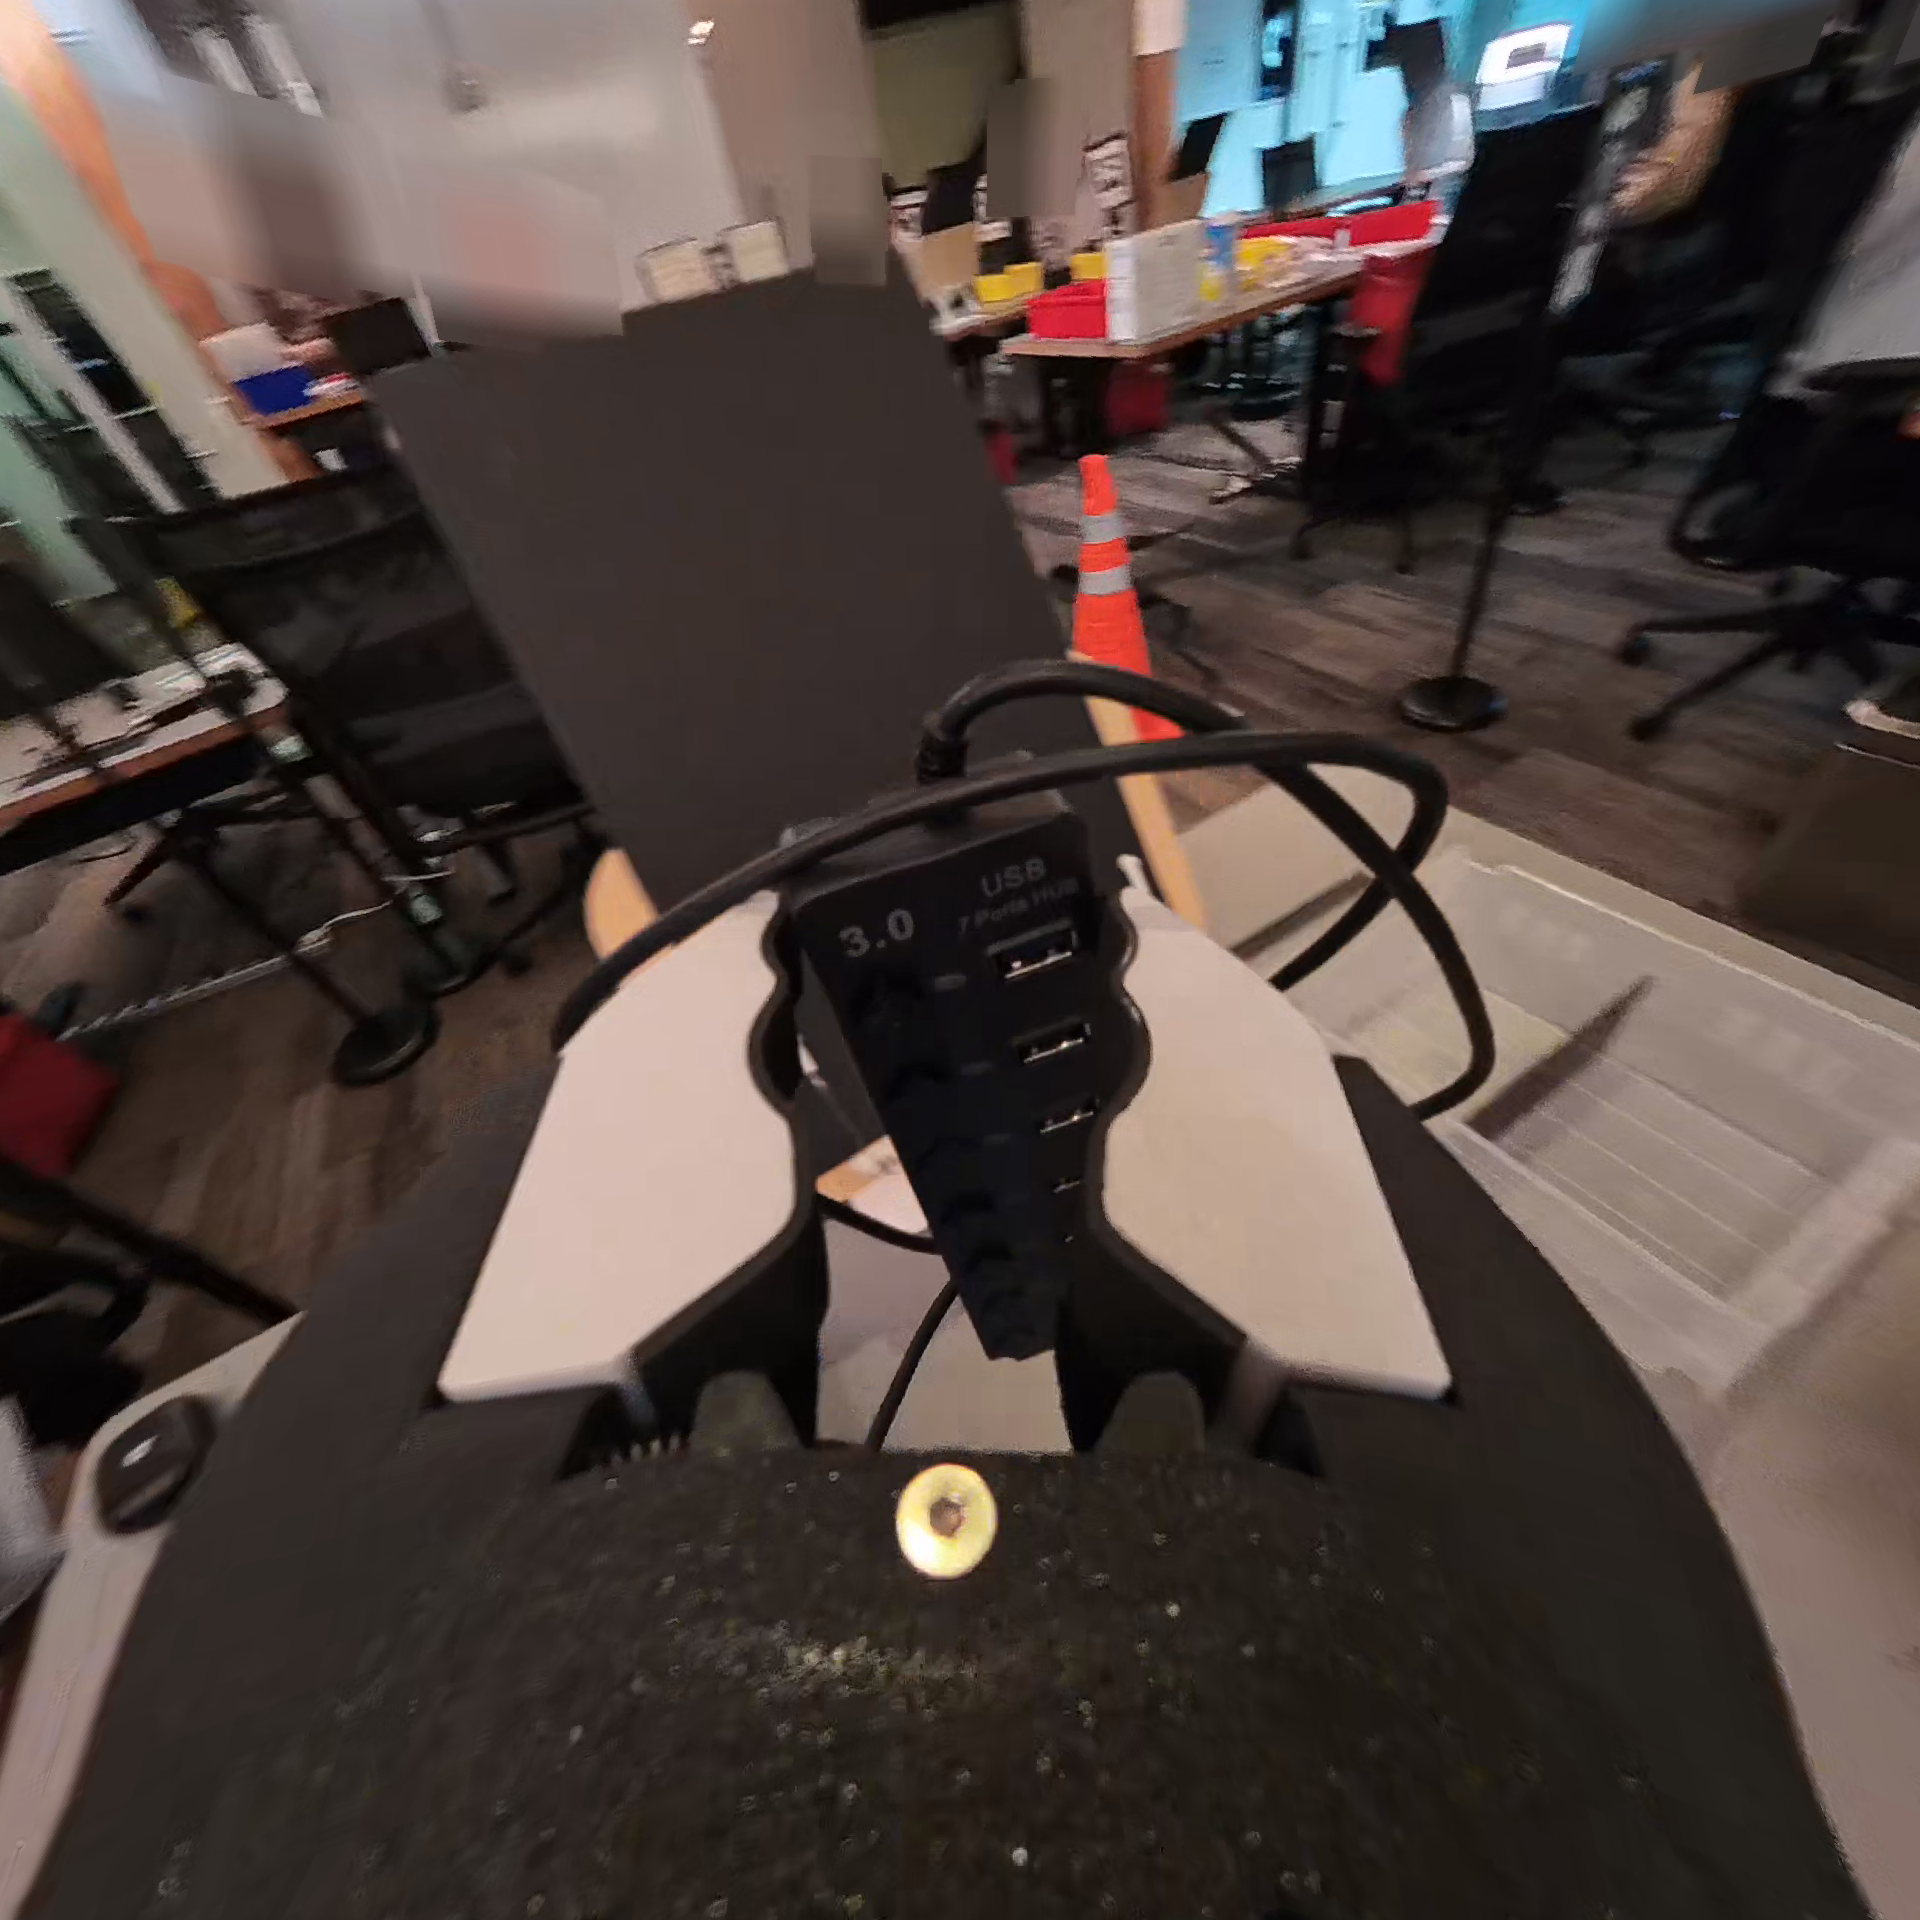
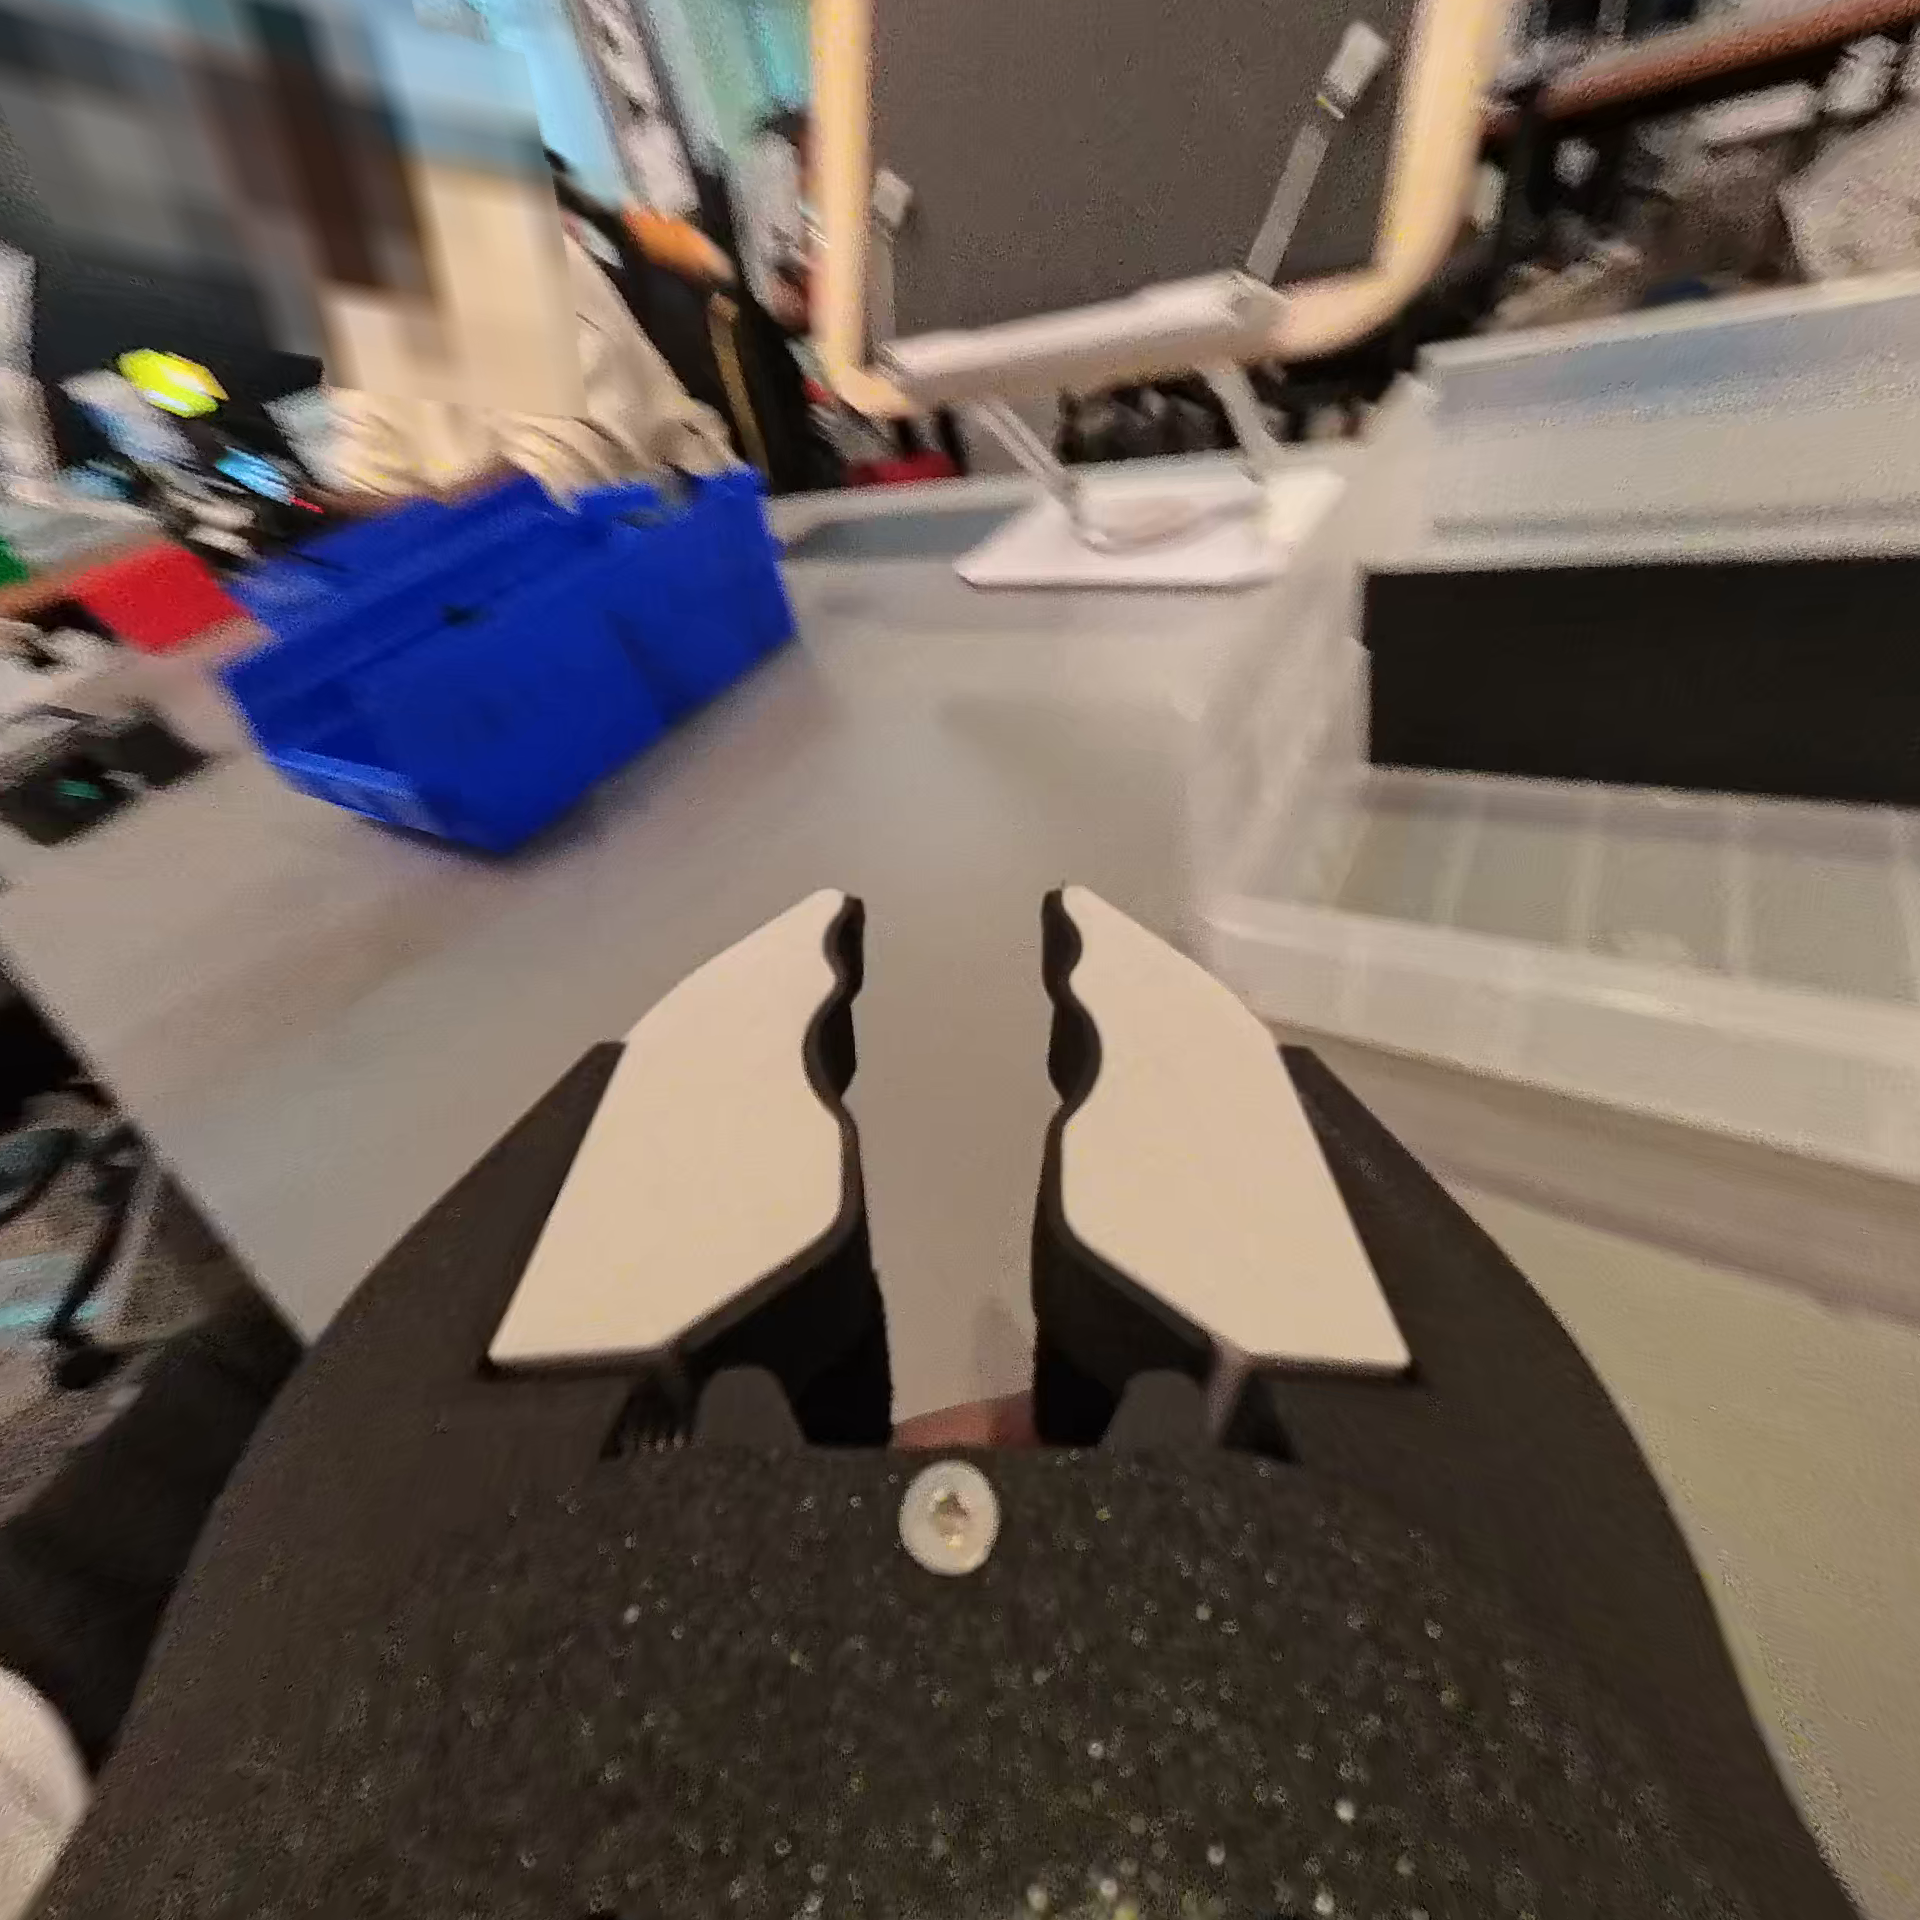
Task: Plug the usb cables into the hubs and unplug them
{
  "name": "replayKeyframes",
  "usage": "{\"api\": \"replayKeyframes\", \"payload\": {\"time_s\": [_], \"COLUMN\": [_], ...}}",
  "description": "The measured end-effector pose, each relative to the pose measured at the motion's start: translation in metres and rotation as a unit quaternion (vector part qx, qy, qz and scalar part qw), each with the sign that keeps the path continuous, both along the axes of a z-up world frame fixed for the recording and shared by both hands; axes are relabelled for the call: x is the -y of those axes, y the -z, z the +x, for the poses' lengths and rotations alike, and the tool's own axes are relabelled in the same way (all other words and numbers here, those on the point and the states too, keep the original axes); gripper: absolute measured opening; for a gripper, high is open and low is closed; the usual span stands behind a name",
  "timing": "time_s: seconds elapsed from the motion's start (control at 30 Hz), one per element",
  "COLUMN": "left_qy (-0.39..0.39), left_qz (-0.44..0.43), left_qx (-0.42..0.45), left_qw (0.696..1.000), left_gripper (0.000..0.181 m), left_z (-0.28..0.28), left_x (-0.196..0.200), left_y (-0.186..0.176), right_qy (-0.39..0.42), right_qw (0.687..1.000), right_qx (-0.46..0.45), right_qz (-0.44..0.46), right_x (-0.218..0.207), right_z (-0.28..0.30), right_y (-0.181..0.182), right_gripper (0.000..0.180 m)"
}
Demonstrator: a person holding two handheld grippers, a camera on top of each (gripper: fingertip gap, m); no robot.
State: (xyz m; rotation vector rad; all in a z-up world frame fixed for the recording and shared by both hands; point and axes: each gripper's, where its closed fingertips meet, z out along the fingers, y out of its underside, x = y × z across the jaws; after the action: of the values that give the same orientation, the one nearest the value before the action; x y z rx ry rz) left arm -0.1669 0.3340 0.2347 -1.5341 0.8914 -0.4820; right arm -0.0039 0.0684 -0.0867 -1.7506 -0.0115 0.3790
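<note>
My left gripper (image 1: pixel 951 997) is clamped on a black USB hub (image 1: pixel 961 1049) held up off the table, white lettering printed by its row of empty ports, and its black cable (image 1: pixel 1382 862) loops behind it, in front of an orange traffic cone (image 1: pixel 1110 582). My right gripper (image 2: pixel 951 925) holds nothing, jaws partly apart over the grey table (image 2: pixel 520 935), right of a blue bin (image 2: pixel 509 655).

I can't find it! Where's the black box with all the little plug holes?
In the left wrist view, the black USB hub sits centre frame, pinched in the left claw, with the orange cone behind it.
</note>
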Motion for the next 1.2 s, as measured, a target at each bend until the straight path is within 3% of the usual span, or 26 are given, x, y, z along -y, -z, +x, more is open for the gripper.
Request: {"api": "replayKeyframes", "payload": {"time_s": [0.23, 0.37, 0.57, 0.73, 0.77, 0.8, 0.83, 0.97, 1.07, 1.13, 1.2], "left_qy": [0.080, 0.120, 0.142, 0.173, 0.169, 0.171, 0.173, 0.162, 0.142, 0.142, 0.169], "left_qz": [0.002, -0.012, -0.023, -0.058, -0.058, -0.059, -0.063, -0.104, -0.128, -0.160, -0.204], "left_qx": [-0.039, -0.052, -0.051, -0.045, -0.049, -0.054, -0.053, -0.047, 0.004, 0.025, -0.004], "left_qw": [0.996, 0.991, 0.988, 0.982, 0.983, 0.982, 0.981, 0.980, 0.981, 0.977, 0.964], "left_gripper": [0.054, 0.054, 0.054, 0.054, 0.054, 0.054, 0.054, 0.052, 0.058, 0.053, 0.052], "left_z": [0.061, 0.085, 0.092, 0.102, 0.103, 0.104, 0.105, 0.105, 0.078, 0.055, 0.042], "left_x": [0.063, 0.093, 0.116, 0.128, 0.125, 0.123, 0.120, 0.093, 0.082, 0.087, 0.105], "left_y": [0.076, 0.107, 0.119, 0.130, 0.133, 0.136, 0.140, 0.168, 0.178, 0.205, 0.255], "right_qy": [-0.142, -0.164, -0.099, -0.170, -0.172, -0.157, -0.155, -0.130, -0.126, -0.128, -0.151], "right_qw": [0.986, 0.982, 0.984, 0.976, 0.976, 0.980, 0.984, 0.988, 0.991, 0.990, 0.985], "right_qx": [-0.003, 0.024, 0.101, 0.127, 0.126, 0.115, 0.090, 0.085, 0.025, -0.015, -0.054], "right_qz": [0.088, 0.091, 0.105, 0.056, 0.043, 0.032, 0.018, -0.025, -0.046, -0.050, -0.062], "right_x": [-0.035, -0.082, -0.129, -0.142, -0.146, -0.151, -0.154, -0.173, -0.190, -0.200, -0.203], "right_z": [-0.079, -0.102, -0.079, -0.097, -0.097, -0.092, -0.088, -0.080, -0.076, -0.072, -0.077], "right_y": [-0.093, -0.111, -0.102, -0.078, -0.074, -0.070, -0.067, -0.038, -0.025, -0.022, -0.020], "right_gripper": [0.039, 0.048, 0.052, 0.053, 0.046, 0.042, 0.026, 0.025, 0.025, 0.026, 0.026]}}
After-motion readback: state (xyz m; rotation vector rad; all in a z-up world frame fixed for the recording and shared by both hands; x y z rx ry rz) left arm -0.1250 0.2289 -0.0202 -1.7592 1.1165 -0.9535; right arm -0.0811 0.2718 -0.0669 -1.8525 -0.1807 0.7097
